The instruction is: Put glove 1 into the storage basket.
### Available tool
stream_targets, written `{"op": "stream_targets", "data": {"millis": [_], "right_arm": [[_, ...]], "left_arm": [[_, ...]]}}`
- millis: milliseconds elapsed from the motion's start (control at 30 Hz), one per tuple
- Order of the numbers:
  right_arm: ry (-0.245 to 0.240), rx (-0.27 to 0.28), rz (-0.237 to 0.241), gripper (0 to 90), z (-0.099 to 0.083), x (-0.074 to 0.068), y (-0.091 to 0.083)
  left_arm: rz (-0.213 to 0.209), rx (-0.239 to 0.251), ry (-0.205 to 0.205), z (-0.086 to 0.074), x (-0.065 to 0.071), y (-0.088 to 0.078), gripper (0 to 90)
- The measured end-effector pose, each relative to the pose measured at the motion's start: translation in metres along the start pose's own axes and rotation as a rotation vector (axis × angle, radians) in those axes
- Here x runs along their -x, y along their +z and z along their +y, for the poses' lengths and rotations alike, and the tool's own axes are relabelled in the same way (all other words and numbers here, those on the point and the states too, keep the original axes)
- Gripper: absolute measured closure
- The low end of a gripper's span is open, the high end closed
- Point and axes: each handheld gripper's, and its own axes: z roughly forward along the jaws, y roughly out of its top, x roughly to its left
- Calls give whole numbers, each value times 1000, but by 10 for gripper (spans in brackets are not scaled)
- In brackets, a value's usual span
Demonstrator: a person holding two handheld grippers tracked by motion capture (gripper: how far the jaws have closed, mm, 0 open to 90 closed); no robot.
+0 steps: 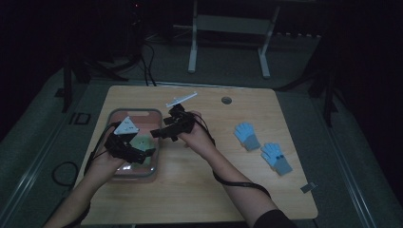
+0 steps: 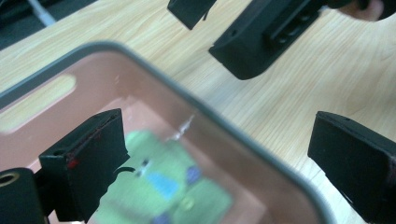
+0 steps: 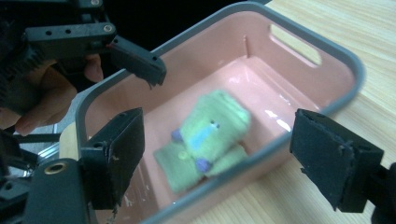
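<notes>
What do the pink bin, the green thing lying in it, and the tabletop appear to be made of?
Pink bin: looks like glossy moulded plastic with a grey rim, judging by light glints on its floor and a cut-out handle slot. Green thing: soft knit or fleece fabric, fuzzy-surfaced; probably folded gloves, but blurred. Tabletop: pale wood or wood-look laminate, with visible grain lines.

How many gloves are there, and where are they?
4, I think. Two small blue knitted gloves with grey cuffs lie on the wooden table, one just behind the other. What looks like two fuzzy green gloves lie stacked inside the pink plastic bin.
</notes>
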Motion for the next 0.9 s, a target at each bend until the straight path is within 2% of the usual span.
{"op": "stream_targets", "data": {"millis": [133,300,500,600,767,900], "right_arm": [[-11,12,-26,168,-8,5,-14],[-63,22,-79,160,-21,9,-28],[-49,30,-100,159,-38,17,-43],[-42,28,-104,159,-44,20,-47],[-30,19,-115,152,-65,27,-60],[-26,14,-119,151,-77,32,-66]], "left_arm": [[-20,12,18,7,9,6,46],[-46,35,30,13,21,17,46],[-88,49,60,17,39,29,46],[-111,55,60,18,44,33,46],[-143,77,76,19,61,43,46],[-158,59,96,19,71,52,46]]}}
